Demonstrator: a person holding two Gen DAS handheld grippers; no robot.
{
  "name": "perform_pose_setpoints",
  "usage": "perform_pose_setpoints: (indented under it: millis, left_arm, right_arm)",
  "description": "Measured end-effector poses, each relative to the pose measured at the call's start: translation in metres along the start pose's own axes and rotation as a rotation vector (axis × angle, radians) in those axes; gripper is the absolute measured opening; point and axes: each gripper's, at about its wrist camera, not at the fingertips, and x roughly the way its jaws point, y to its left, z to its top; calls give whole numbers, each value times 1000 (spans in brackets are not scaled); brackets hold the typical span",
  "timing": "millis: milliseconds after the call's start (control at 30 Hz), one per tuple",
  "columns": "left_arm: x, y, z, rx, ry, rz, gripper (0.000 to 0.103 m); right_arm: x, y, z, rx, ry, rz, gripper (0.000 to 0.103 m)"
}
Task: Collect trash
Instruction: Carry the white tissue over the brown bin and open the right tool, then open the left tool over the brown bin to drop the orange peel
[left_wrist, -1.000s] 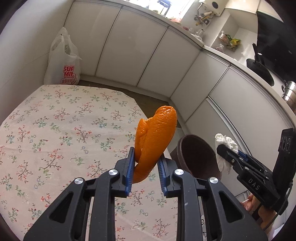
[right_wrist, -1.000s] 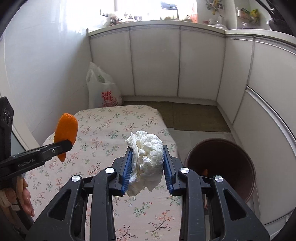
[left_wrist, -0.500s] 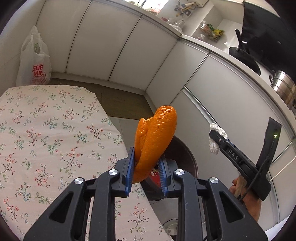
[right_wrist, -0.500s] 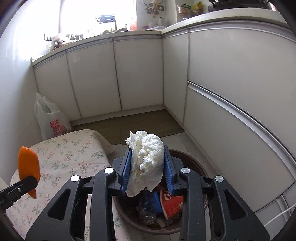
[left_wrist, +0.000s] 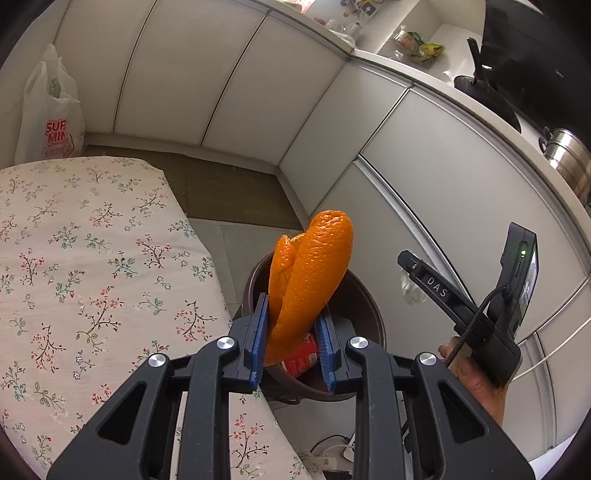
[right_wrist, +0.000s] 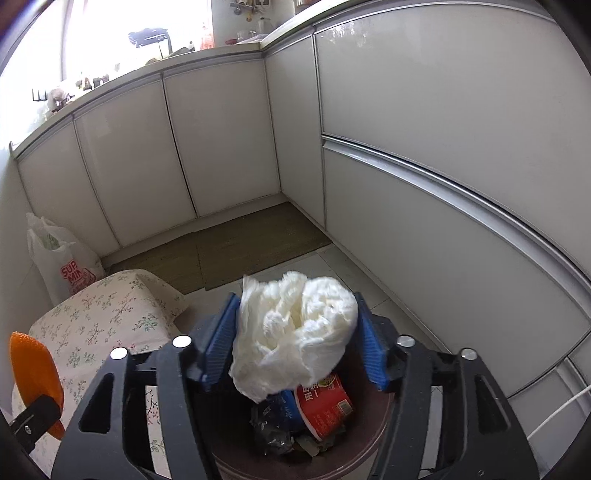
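The orange peel (left_wrist: 310, 273) is a long, curled, pebbly strip standing upright, its lower end pinched between blue pads above the near rim of the bin (left_wrist: 364, 302). The tissue (right_wrist: 295, 332) is a crumpled white wad, blurred, loose between spread pads directly over the bin. The bin is round and brown, on the floor, holding a red cup (right_wrist: 323, 404) and dark wrappers (right_wrist: 273, 421).

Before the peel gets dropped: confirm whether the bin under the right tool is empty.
No: the right wrist view shows the brown bin already holding a red printed cup and dark wrappers.
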Motion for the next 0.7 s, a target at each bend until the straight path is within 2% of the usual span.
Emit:
perform_pose_setpoints:
  millis: [33,100,267,600,667,700]
  left_arm:
    - [2,-1,0,1,3,-1,25]
    - [7,-4,0,4,11,-3,25]
    - [23,-15,1,21,33,-9,26]
    - [63,-56,6,79,59,-24,26]
    - [72,-63,10,92,66,-20,29]
    - [75,-66,12,95,67,-18,36]
  right_arm:
    - [0,-2,1,7,-2,-3,69]
    - [-2,-6,2,27,-11,-13,80]
    - [-11,-21,7,77,-45,-43,96]
    - [-28,-63,14,187,-76,-94,96]
    - [-28,-69,14,201,-71,-101,96]
    - [-28,-70,14,205,-70,-102,96]
